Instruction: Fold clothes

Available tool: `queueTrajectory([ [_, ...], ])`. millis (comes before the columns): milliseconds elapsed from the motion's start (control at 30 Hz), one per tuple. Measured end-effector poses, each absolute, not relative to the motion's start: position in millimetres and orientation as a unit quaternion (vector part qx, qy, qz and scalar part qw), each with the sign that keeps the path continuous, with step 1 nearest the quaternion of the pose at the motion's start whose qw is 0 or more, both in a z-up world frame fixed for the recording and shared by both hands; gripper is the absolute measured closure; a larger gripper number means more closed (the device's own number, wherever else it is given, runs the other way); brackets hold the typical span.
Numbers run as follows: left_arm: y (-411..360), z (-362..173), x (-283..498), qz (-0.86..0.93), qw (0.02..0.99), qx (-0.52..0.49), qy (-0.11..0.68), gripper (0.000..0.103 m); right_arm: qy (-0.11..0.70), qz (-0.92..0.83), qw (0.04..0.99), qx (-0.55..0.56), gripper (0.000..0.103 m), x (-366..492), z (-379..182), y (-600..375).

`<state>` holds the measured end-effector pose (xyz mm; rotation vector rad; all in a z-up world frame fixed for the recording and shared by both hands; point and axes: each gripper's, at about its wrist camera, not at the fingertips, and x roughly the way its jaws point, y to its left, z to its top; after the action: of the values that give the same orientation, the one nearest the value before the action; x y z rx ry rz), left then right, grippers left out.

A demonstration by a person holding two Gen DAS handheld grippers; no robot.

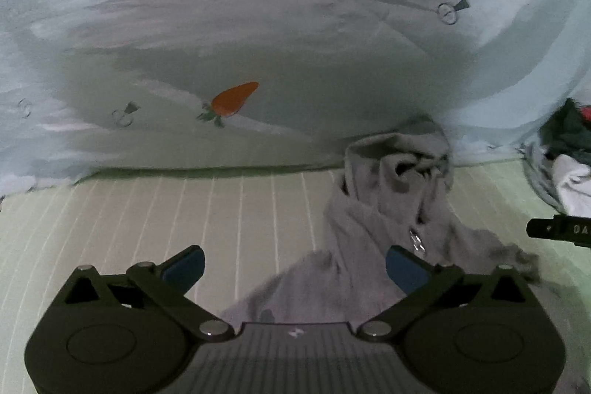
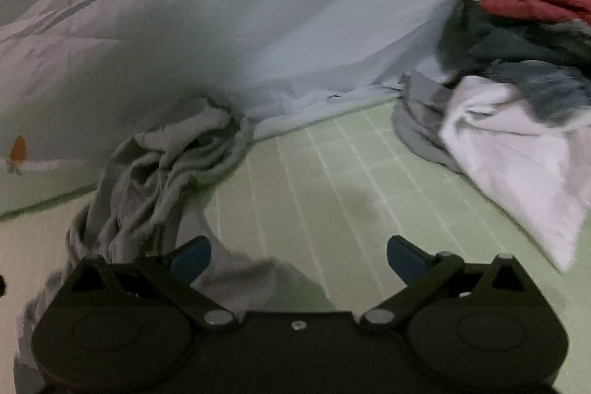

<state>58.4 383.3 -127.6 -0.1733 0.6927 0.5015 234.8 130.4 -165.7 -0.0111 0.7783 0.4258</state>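
jaws: L gripper [image 1: 294, 269] + R gripper [image 2: 299, 259] both wide, empty
garment: grey hoodie [image 1: 391, 209] crumpled on green sheet [image 1: 184, 209], by quilt [image 1: 258, 43]
tip: you grab 2 hem corners, spread flat 1st

Grey garment [image 1: 388, 209] on pale-green white-striped sheet [image 1: 184, 209]; light-blue carrot-print quilt [image 1: 258, 43].

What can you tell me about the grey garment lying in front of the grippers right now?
The grey garment is a soft, knit-looking piece, crumpled and unfolded, with a small metal zipper pull showing near its middle. It lies on the green striped sheet, its far end bunched up against the pale blue carrot-print blanket. Its near part spreads flat under both tools. The left gripper and right gripper stand open above it, holding nothing. It lies apart from the clothes pile.
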Motion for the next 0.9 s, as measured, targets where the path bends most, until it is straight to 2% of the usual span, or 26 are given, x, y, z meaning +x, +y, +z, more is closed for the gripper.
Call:
queueTrajectory([
  [300, 425.5, -155.2, 127.3, 0.271, 0.892, -0.113, 0.345, 0.0, 0.403, 0.267, 0.875, 0.032, 0.0, 290.3, -181.4, 194.2],
  [367, 427.3, -159.5, 135.2, 0.267, 0.891, -0.119, 0.348, 0.0, 0.41, 0.28, 0.868, -0.001, 0.001, 288.4, -187.4, 212.7],
  [433, 424.6, -164.9, 141.3, 0.264, 0.889, -0.111, 0.357, 0.0, 0.415, 0.282, 0.864, -0.05, 0.013, 284.5, -193.7, 231.4],
  [467, 421.8, -168.1, 143.9, 0.265, 0.887, -0.1, 0.365, 0.0, 0.417, 0.28, 0.862, -0.072, 0.026, 282.3, -196.7, 238.9],
  [500, 418.6, -171.7, 146.1, 0.267, 0.883, -0.087, 0.375, 0.0, 0.419, 0.265, 0.863, -0.09, 0.028, 279.5, -199.0, 240.5],
  [700, 406.2, -185.4, 136.9, 0.271, 0.864, -0.055, 0.42, 0.0, 0.416, 0.175, 0.88, -0.148, 0.027, 256.9, -196.1, 208.1],
  [900, 405.5, -187.6, 120.9, 0.268, 0.855, -0.073, 0.437, 0.0, 0.453, 0.154, 0.869, -0.123, 0.026, 245.1, -190.4, 176.3],
])
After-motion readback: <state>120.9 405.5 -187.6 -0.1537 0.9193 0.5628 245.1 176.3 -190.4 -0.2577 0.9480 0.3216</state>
